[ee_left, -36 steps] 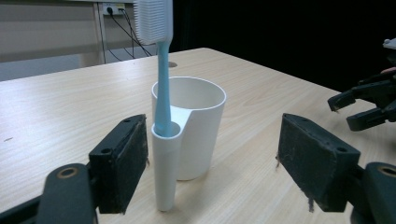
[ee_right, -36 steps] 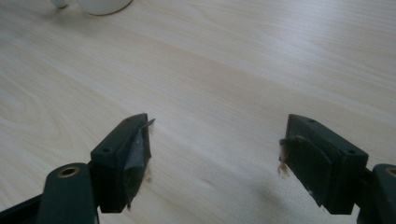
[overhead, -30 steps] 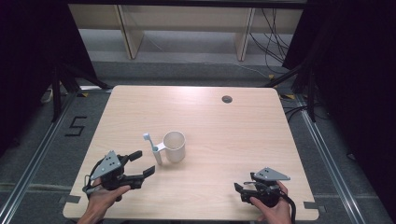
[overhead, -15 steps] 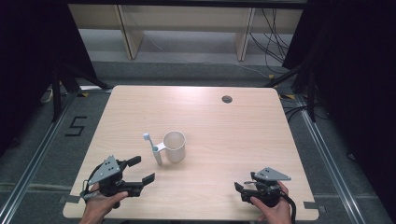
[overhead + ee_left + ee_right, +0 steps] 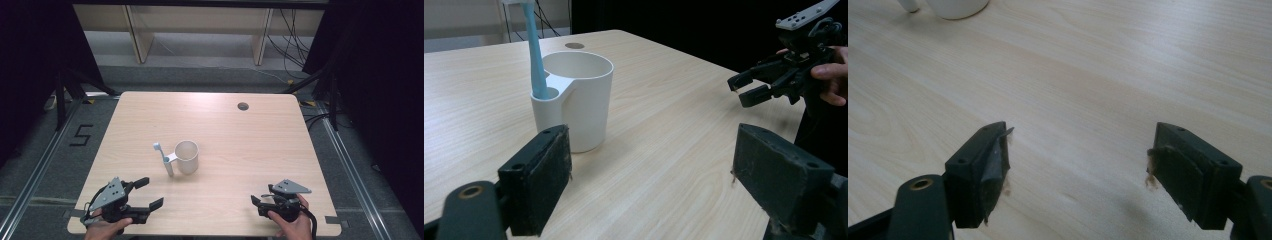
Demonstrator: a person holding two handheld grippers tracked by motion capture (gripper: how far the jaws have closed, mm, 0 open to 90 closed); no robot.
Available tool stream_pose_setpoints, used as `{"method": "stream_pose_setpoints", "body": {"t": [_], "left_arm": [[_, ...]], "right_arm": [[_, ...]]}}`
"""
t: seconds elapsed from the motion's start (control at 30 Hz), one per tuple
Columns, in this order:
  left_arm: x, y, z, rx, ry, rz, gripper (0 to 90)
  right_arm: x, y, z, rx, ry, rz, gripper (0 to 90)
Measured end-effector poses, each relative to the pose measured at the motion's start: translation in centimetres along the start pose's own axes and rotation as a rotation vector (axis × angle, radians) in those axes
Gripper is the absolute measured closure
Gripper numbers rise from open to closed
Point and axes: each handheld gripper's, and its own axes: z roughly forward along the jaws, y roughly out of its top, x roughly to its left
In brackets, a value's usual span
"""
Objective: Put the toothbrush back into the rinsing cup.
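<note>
While both of the person's hands rest at the near edge of the pale wood-grain table (image 5: 260, 145), the left gripper (image 5: 146, 192), black with a grey three-cornered plate on top, sits by the near left corner with its two jaws spread wide; they have just been opening further, and nothing lies between them. In the left gripper view the padded black jaws frame bare tabletop, with the mug standing just beyond the left-hand one and clear of it.

The right gripper (image 5: 256, 204), also black with a grey plate, sits toward the near right corner, held in the right hand (image 5: 292, 227), its short jaws pointing toward the table's middle. In the right gripper view its jaws stand well apart over bare wood, gripping nothing, and the pads look worn and frayed at their edges.

Farther in, a little left of the table's centre and well apart from both grippers, stands the cream-white cylindrical plastic mug (image 5: 187, 156), upright and open at the top. A small holder is moulded onto its left side, and a light blue toothbrush (image 5: 161, 155) stands in that holder, leaning slightly away from the mug with its head uppermost.

Near the far edge, right of centre, is a small round dark cable hole (image 5: 243, 106) in the tabletop.
</note>
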Motion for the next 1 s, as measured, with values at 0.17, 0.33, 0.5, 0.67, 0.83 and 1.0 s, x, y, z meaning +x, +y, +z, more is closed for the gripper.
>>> {"method": "stream_pose_setpoints", "body": {"t": [0.17,0.33,0.5,0.67,0.83,1.0], "left_arm": [[-0.3,-0.6,-0.3,0.011,0.002,-0.006,15.1],[-0.6,-1.0,-0.7,0.022,-0.002,0.008,15.1],[-0.8,-1.1,-1.0,0.034,0.006,0.014,15.1],[-1.1,-1.6,-1.3,0.034,0.0,0.029,15.1],[-1.6,-1.9,-1.7,0.052,-0.001,0.045,15.1],[-1.9,-2.2,-2.1,0.074,0.017,0.052,15.1]], "right_arm": [[0.0,0.0,0.0,-0.001,0.001,-0.001,24.0],[0.3,0.0,0.0,0.011,0.015,0.032,24.0],[0.2,0.0,0.0,0.011,0.01,0.032,23.9],[0.0,0.0,0.1,0.0,0.001,-0.001,23.9],[0.0,0.0,0.0,0.003,-0.005,0.004,23.9],[0.0,0.0,0.1,0.001,0.002,0.004,23.9]]}}
